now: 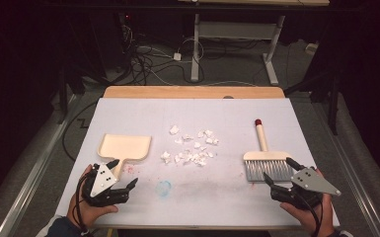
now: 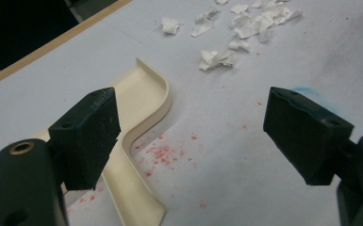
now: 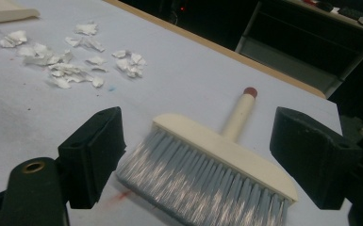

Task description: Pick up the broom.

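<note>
Both tongs gape empty, the left gripper (image 1: 123, 174) just by the dustpan (image 1: 124, 147) handle and the right gripper (image 1: 278, 172) over the brush (image 1: 266, 165) bristles, so nothing's lifted yet and the paper scraps (image 1: 191, 147) lie unswept mid-table between them.

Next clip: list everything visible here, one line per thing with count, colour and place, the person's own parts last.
dustpan: one, cream, left part of table, handle toward the person
paper scraps: a loose scatter, white, table centre
brush: one, cream handle with red tip, grey bristles, right part of table
table: one, pale cover with red specks and a blue smudge, wooden far edge
cables: several, dark and white, floor beyond table
left gripper: one, black, open, by the dustpan handle
right gripper: one, black, open, at the brush bristles
hands: two, near table edge
</note>
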